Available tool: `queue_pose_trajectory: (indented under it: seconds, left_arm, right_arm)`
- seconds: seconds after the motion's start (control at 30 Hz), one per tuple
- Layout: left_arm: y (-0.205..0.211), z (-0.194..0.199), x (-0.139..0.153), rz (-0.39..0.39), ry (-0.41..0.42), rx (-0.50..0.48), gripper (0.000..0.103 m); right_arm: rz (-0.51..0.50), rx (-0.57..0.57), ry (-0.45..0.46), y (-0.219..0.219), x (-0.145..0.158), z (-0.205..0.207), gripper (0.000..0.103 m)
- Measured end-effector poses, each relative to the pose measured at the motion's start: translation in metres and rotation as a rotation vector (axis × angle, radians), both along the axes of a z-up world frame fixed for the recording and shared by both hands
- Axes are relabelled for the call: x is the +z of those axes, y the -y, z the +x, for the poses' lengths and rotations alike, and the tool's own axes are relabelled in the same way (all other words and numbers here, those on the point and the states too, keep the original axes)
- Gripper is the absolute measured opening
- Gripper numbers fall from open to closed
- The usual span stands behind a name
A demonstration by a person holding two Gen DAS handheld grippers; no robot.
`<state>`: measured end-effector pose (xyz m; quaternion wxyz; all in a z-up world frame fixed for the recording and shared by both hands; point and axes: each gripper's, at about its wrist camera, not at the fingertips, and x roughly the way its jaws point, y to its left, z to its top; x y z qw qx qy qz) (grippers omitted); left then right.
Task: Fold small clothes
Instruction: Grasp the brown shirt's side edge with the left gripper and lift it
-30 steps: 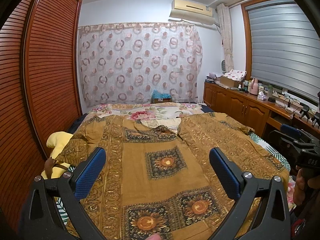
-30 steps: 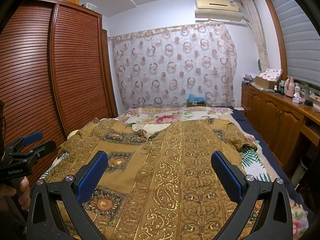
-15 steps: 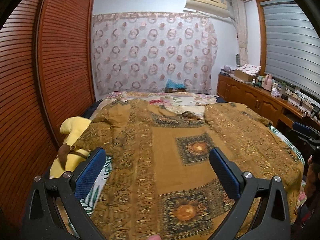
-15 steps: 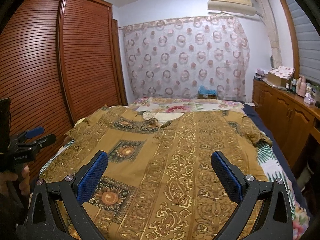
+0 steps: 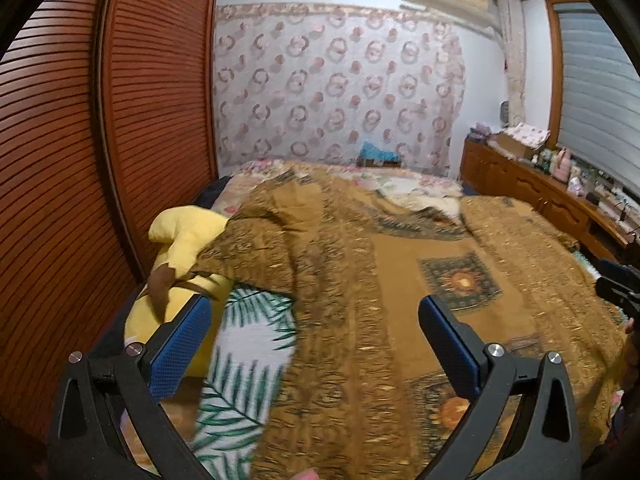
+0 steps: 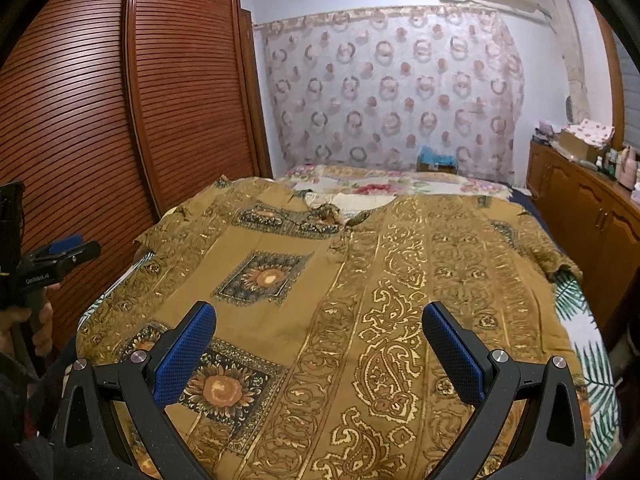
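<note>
A mustard-brown shirt (image 6: 360, 280) with gold paisley bands and sunflower squares lies spread flat on the bed, collar toward the far curtain. In the left wrist view the same shirt (image 5: 380, 300) fills the middle and right. My left gripper (image 5: 316, 340) is open above the shirt's left side, near its sleeve, holding nothing. My right gripper (image 6: 318, 348) is open above the shirt's lower hem area, with nothing between its blue pads. The left gripper (image 6: 60, 252) also shows at the left edge of the right wrist view, in a hand.
A yellow plush toy (image 5: 180, 248) lies at the bed's left edge, partly under the sleeve. A leaf-print sheet (image 5: 244, 344) covers the bed. Slatted wooden wardrobe doors (image 6: 120, 120) stand along the left. A cluttered wooden cabinet (image 6: 592, 208) runs along the right.
The left gripper has swung left toward the shirt's left sleeve and the plush toy. The right gripper has moved slightly closer over the shirt. Both stay open.
</note>
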<state>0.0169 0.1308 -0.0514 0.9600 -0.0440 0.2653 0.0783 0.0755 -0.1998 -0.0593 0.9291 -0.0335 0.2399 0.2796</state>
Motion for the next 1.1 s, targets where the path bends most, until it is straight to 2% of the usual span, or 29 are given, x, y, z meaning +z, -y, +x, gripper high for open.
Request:
queue_pose_trajectory:
  seconds: [0.1, 0.23, 0.33, 0.77, 0.87, 1.1]
  left_arm:
    - [-0.017, 0.011, -0.005, -0.042, -0.03, -0.026, 0.103]
    - [-0.032, 0.033, -0.008, -0.045, -0.073, -0.032, 0.103]
    - [-0.048, 0.05, -0.013, -0.08, -0.107, -0.039, 0.098]
    - [-0.125, 0.106, -0.055, -0.148, -0.274, 0.013, 0.073]
    - [-0.127, 0.111, -0.063, -0.147, -0.301, -0.003, 0.066]
    - [-0.126, 0.128, -0.061, -0.115, -0.309, -0.039, 0.045]
  right_arm:
    - [-0.011, 0.013, -0.012, -0.003, 0.001, 0.009, 0.102]
    - [-0.03, 0.042, -0.025, -0.007, 0.004, 0.025, 0.1]
    - [-0.039, 0.058, -0.04, -0.011, 0.003, 0.037, 0.1]
    - [-0.113, 0.101, -0.117, -0.031, -0.005, 0.076, 0.1]
    - [-0.119, 0.107, -0.126, -0.032, -0.006, 0.078, 0.1]
    - [-0.139, 0.112, -0.106, -0.039, -0.008, 0.072, 0.1]
